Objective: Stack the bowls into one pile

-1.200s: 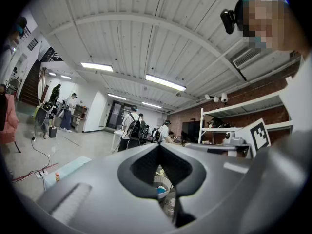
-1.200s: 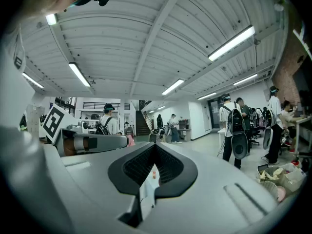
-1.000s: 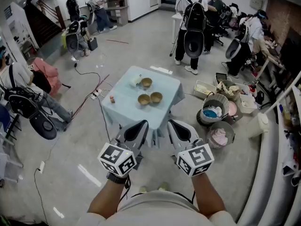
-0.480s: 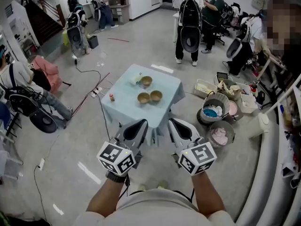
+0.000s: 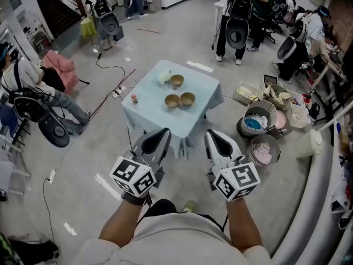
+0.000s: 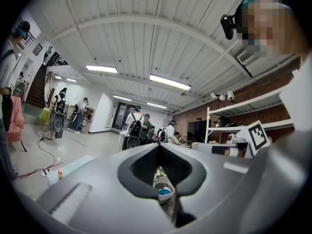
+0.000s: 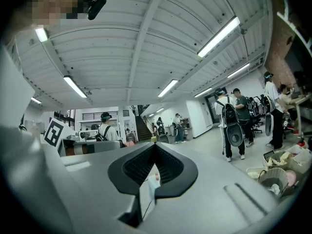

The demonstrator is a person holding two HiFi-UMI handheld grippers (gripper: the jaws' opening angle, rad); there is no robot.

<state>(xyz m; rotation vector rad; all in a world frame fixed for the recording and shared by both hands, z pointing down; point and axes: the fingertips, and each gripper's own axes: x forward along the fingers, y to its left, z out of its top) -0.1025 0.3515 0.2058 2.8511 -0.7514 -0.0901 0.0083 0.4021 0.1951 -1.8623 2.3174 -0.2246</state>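
Three brown bowls stand apart on a small table with a light blue cloth (image 5: 157, 115): one at the far side (image 5: 176, 80) and two side by side nearer me (image 5: 172, 100) (image 5: 187, 99). My left gripper (image 5: 163, 134) and right gripper (image 5: 212, 136) are held close to my body, well short of the table and above the floor. Both are shut and hold nothing. In the left gripper view the left gripper (image 6: 158, 147) has its jaws closed at the tips; the right gripper (image 7: 155, 147) looks the same in the right gripper view. No bowl shows in either gripper view.
A white object (image 5: 164, 77) and a small bottle (image 5: 133, 98) also sit on the cloth. Round baskets (image 5: 255, 120) (image 5: 263, 150) stand right of the table. A seated person (image 5: 33, 87) is at the left, standing people (image 5: 240, 21) beyond. Cables (image 5: 113, 84) cross the floor.
The view has shifted a little toward the table, which now sits slightly right and lower. Both grippers stay shut, in the same pose in front of me.
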